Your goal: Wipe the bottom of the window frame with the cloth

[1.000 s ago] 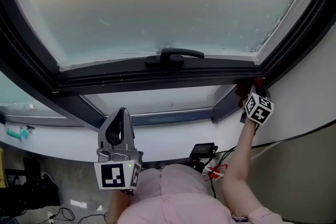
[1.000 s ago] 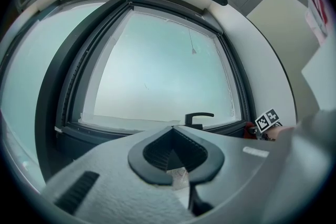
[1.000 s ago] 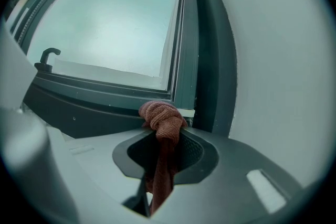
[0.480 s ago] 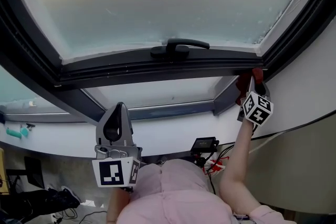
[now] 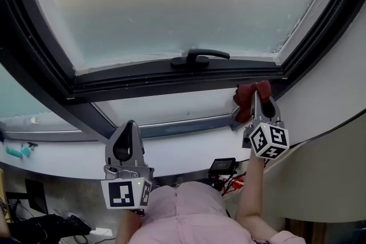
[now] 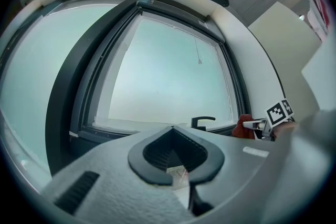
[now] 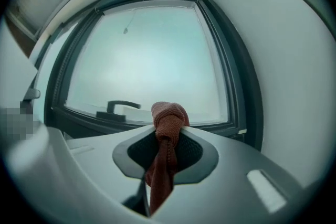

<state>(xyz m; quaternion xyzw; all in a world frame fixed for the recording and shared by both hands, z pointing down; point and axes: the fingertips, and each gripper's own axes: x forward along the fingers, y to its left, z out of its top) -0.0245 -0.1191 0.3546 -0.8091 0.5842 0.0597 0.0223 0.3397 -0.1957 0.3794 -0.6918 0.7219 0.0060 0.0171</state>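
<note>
Sliding left off the corner, your right gripper (image 5: 255,103) pinches the cloth (image 5: 247,94) (left gripper (image 5: 127,143) closed, empty): window frame (image 5: 171,79) wipe starting.

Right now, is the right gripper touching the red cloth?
Touching. The right gripper view shows the right gripper with its jaws shut on the red cloth, which bunches up above them and hangs down below.

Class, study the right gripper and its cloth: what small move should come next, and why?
Probably sweep the red cloth leftward along the bottom rail toward the handle. The right gripper is shut on it beside the frame's lower right corner, and the rail stretches away to its left.
</note>
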